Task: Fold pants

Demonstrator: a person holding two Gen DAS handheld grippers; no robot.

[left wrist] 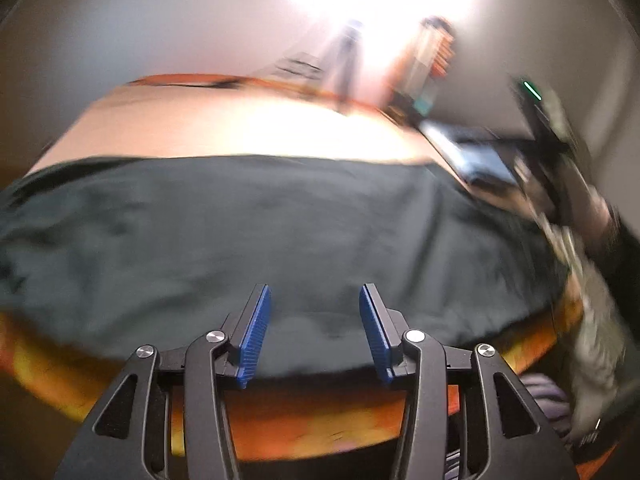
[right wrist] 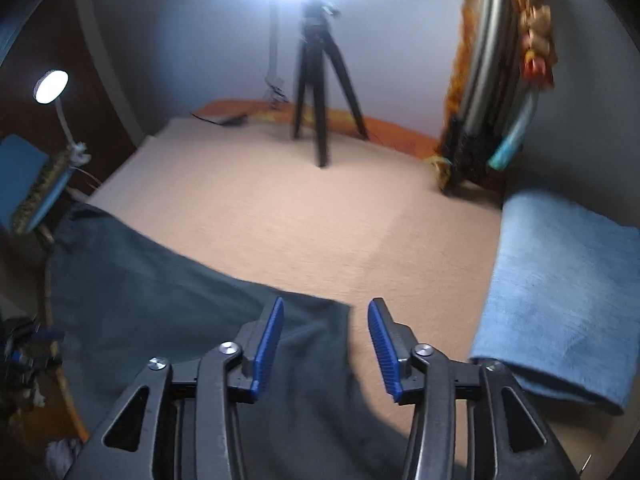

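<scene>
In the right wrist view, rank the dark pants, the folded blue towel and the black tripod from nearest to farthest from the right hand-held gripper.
1. Dark green-grey fabric pants: directly under the right hand-held gripper, spreading left.
2. Folded light blue towel: to the right, on the beige surface.
3. Black three-legged tripod: at the far end, near the wall.

Motion blur smeared the pants (left wrist: 240, 232) and tripod (left wrist: 346, 64); the blue towel (right wrist: 560, 288) ran past the right edge.
</scene>
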